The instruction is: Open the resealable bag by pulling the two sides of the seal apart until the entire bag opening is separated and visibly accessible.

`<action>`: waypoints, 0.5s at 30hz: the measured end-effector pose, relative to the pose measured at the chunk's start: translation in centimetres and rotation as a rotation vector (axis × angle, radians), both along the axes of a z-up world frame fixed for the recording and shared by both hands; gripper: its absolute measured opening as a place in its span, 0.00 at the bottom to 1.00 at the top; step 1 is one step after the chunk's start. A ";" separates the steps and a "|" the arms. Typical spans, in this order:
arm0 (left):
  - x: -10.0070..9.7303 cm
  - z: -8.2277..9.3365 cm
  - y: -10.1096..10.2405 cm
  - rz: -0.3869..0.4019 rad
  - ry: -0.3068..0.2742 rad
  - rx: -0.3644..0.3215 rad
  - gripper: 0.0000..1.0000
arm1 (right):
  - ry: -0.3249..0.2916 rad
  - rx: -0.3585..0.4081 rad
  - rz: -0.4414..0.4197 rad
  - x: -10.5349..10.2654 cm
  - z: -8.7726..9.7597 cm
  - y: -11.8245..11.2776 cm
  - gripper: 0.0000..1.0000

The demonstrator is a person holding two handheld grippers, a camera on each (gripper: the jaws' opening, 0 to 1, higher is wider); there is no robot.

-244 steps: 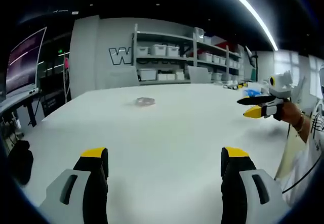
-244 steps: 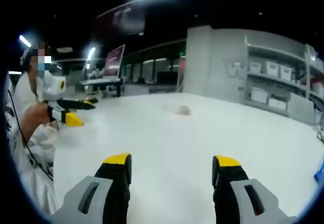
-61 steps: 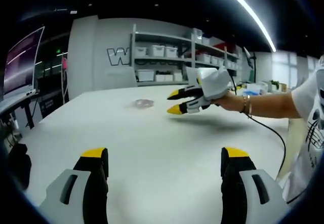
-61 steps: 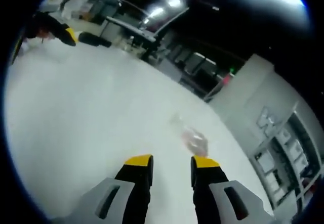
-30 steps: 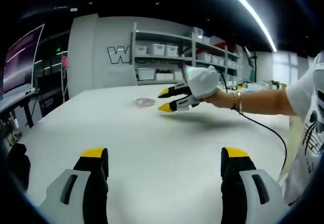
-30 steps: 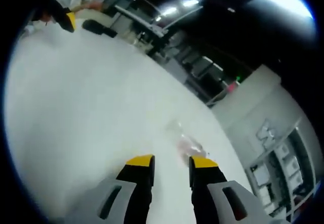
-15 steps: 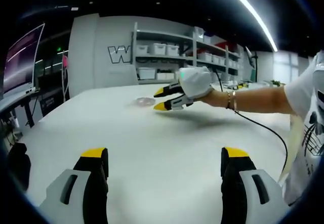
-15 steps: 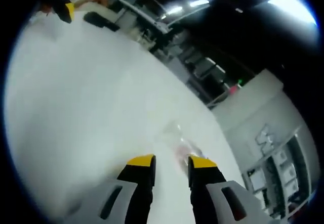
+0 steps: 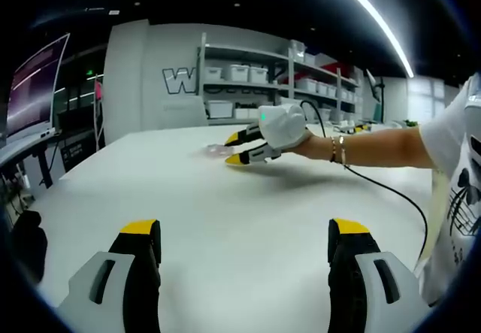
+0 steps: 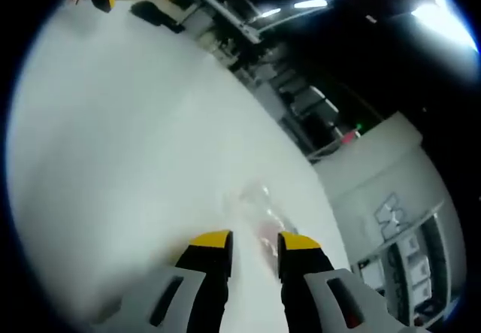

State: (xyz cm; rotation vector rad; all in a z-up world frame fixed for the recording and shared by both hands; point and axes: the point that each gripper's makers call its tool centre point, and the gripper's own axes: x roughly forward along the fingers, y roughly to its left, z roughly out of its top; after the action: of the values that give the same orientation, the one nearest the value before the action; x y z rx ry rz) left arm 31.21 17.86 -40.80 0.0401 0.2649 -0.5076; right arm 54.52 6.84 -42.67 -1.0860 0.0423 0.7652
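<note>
Shelving with pale storage bins lines the far wall beyond a broad, matte white counter point(image 9: 225, 220). From the left gripper view, the left gripper point(image 9: 244, 261) waits low at 6 o'clock with its yellow-tipped fingers point(image 9: 140, 229) spread wide and holding nothing. Toward 12 o'clock the right gripper point(image 9: 234, 148) reaches in from the right, its tips just at the resealable bag point(image 9: 216, 150), a small clear, crinkled pouch lying flat on the counter.

White counter runs off to dark desks in the right gripper view, rolled hard. The right gripper point(image 10: 252, 244) has its fingers point(image 10: 213, 240) narrowed but apart, the bag point(image 10: 259, 214) just ahead at 12 o'clock, thin glossy film with a pinkish patch; contact is unclear. This looks like the approach step: the seal is untouched. Next, I judge, one lip must be pinched, then the left gripper brought over for the other side.
</note>
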 end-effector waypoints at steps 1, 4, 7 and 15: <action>0.0 0.0 0.1 0.002 0.000 0.001 0.91 | -0.004 0.000 -0.001 0.1 0.0 0.0 0.21; 0.1 0.1 0.3 0.009 -0.002 -0.005 0.91 | -0.013 -0.021 0.002 0.4 -0.3 0.1 0.21; 0.0 0.1 0.3 0.007 -0.003 -0.002 0.91 | -0.021 -0.040 0.002 0.7 -0.6 0.1 0.21; 0.0 -0.1 0.3 0.005 0.001 -0.001 0.91 | -0.065 -0.083 0.022 1.0 -0.5 0.8 0.21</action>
State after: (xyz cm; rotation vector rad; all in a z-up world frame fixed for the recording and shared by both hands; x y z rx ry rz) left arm 31.22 18.13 -40.85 0.0379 0.2653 -0.5024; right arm 55.52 7.68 -43.17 -1.1913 0.0073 0.7532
